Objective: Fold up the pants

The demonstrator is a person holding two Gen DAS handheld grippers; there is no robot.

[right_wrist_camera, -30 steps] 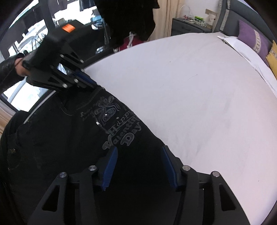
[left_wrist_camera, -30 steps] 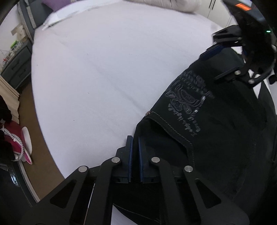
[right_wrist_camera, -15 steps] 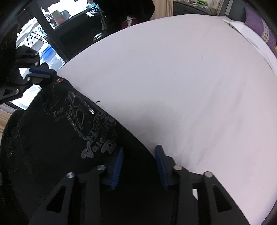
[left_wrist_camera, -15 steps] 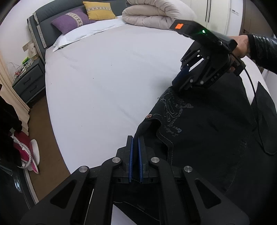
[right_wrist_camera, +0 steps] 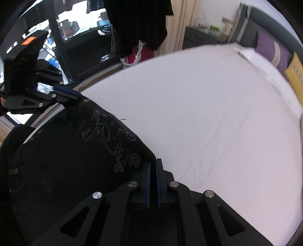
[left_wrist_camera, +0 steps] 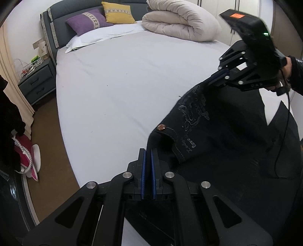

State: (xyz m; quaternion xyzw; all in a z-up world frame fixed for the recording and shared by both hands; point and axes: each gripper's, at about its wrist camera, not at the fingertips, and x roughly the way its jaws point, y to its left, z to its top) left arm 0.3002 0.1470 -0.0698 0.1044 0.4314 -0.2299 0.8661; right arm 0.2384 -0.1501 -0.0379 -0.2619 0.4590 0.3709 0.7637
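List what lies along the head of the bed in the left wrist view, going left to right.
nightstand → purple pillow → yellow pillow → rolled duvet
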